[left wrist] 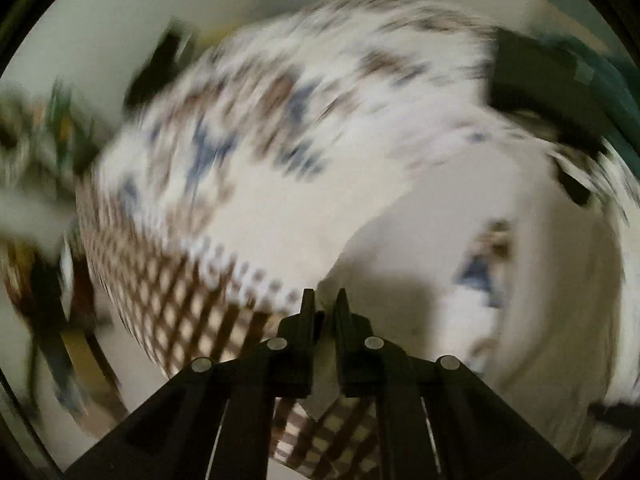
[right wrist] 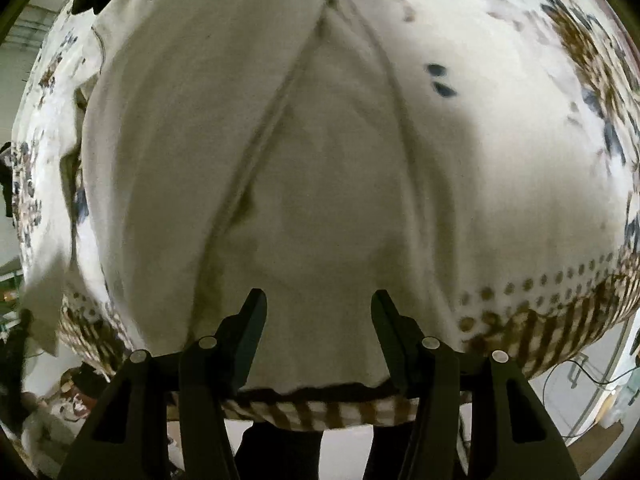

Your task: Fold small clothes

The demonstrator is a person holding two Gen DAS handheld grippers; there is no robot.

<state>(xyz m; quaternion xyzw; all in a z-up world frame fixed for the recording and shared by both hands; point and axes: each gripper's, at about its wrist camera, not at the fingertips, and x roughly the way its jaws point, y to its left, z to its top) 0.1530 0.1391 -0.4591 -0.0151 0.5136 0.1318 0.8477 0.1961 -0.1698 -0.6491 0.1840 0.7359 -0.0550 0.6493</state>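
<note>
No writing readable; left tongs (left wrist: pixel 324 300) pinch the cream garment (left wrist: pixel 400 240), right tongs (right wrist: pixel 318 300) gape wide above it.

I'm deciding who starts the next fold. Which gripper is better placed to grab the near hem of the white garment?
Probably the right gripper: its jaws are open, straddling the white garment near its hem. The left gripper looks nearly shut, its view blurred.

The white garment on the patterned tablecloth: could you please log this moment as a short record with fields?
garment: white garment, spread flat, seams showing
surface: patterned tablecloth, brown checked border
left gripper: fingers nearly together, white cloth appears pinched between them
right gripper: open, fingers apart over the garment's near edge
image quality: left wrist view heavily motion-blurred
</note>
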